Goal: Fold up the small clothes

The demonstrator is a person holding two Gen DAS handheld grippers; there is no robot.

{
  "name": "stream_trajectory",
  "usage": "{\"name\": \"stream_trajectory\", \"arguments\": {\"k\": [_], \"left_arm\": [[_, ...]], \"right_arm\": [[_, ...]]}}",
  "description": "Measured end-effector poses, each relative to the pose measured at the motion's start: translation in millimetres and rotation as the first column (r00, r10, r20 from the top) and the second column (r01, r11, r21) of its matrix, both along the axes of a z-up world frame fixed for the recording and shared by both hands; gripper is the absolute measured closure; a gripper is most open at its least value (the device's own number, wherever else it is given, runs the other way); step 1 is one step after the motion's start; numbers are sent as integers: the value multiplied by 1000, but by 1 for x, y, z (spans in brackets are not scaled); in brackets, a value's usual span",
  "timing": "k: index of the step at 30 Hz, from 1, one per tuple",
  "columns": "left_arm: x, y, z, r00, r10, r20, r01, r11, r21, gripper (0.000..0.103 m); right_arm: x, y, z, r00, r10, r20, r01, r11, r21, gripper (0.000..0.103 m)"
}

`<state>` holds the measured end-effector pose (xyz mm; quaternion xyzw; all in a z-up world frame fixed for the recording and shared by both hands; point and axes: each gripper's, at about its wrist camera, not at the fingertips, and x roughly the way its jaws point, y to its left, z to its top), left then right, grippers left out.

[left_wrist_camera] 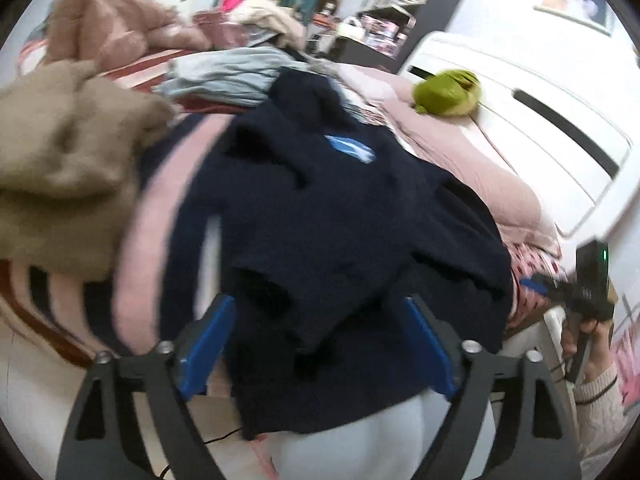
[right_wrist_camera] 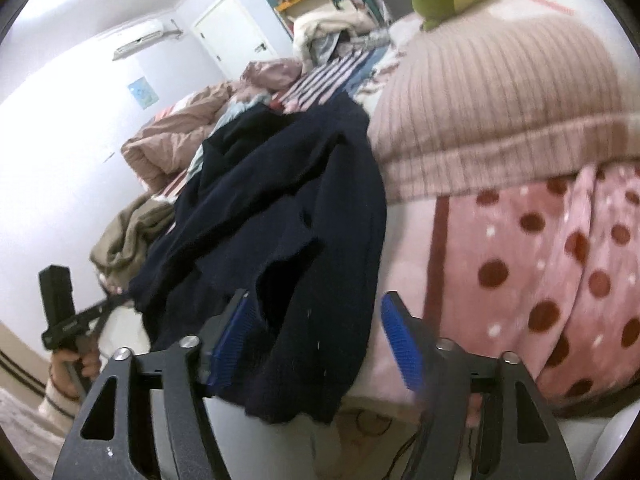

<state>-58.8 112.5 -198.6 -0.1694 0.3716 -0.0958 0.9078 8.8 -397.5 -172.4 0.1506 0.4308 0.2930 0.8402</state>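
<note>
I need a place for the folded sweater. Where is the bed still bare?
Only the striped sheet between the navy sweater and tan garment shows bare. Crowded: clothes pile behind, pink blanket and dotted blanket beside.

A dark navy top [left_wrist_camera: 340, 220], bearing 1 light-blue patch [left_wrist_camera: 350, 148], lies rumpled and spread on the bed, its lower edge hanging over the bed's side.

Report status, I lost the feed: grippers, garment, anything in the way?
Left gripper open, right gripper open, both at the hem. Navy top spread on bed, unfolded, hem over the edge. Tan garment crowds its left side, pink blanket its right.
</note>
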Motion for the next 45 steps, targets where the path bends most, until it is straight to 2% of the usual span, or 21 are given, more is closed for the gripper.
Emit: {"name": "stream_trajectory", "arguments": {"k": [3, 6, 8, 12, 18, 20, 21, 22, 23, 24, 25, 27, 28, 29, 30, 31, 37, 41, 45], "left_arm": [[1, 25, -13, 998, 0, -59, -7, 995, -103, 17], [2, 36, -38, 991, -43, -124, 12, 970, -242, 17], [3, 36, -49, 989, -54, -140, 10, 954, -299, 17], [6, 28, -64, 985, -82, -148, 24, 934, -357, 17], [26, 10, -80, 979, -133, -155, 50, 891, -452, 17], [30, 6, -79, 979, -139, -150, 56, 887, -458, 19], [30, 5, -77, 979, -142, -145, 61, 887, -457, 19], [30, 4, -75, 980, -142, -139, 64, 887, -458, 25], [30, 3, -74, 981, -145, -132, 69, 884, -462, 38], [30, 2, -72, 981, -149, -124, 75, 882, -466, 46], [30, 2, -69, 982, -148, -115, 78, 880, -469, 57], [30, 4, -67, 985, -135, -109, 70, 885, -459, 67], [31, 4, -66, 986, -124, -108, 64, 894, -443, 83], [31, 5, -64, 987, -117, -107, 61, 902, -427, 90], [30, 5, -63, 988, -114, -102, 62, 905, -421, 90], [28, 6, -58, 991, -108, -82, 65, 907, -416, 92], [5, 17, -14, 997, -71, 39, 81, 917, -391, 94], [-8, 21, 9, 995, -54, 78, 79, 929, -362, 95], [-24, 21, 27, 991, -67, 117, 105, 930, -353, 95]], "right_arm": [[-2, -4, -17, 995, 46, -86, -39, 996, 75, 23], [-7, -4, -37, 984, 85, -155, -59, 985, 163, 19], [-10, -1, -46, 979, 105, -173, -66, 974, 218, 14], [-9, 7, -57, 972, 121, -201, -56, 951, 305, 12], [-6, 27, -64, 959, 181, -218, -104, 941, 323, 11], [-5, 31, -64, 959, 190, -212, -110, 935, 338, 12], [-5, 32, -63, 959, 194, -207, -113, 931, 348, 16], [-4, 34, -60, 960, 195, -200, -114, 927, 357, 21], [-3, 36, -57, 962, 194, -190, -114, 925, 364, 33], [-2, 39, -55, 964, 195, -182, -118, 924, 364, 40], [-1, 42, -52, 965, 197, -174, -126, 927, 352, 40], [2, 49, -49, 966, 197, -167, -139, 941, 309, 45], [4, 53, -50, 965, 201, -167, -143, 942, 304, 49], [6, 52, -51, 966, 197, -168, -142, 945, 294, 63], [7, 52, -51, 968, 188, -164, -137, 950, 281, 81], [7, 52, -49, 972, 177, -152, -132, 954, 268, 91], [-4, 40, -22, 986, 159, -50, -135, 938, 320, 94], [-18, 33, 5, 989, 142, 36, -146, 937, 318, 95], [-30, 29, 22, 987, 136, 83, -155, 938, 310, 95]]}}
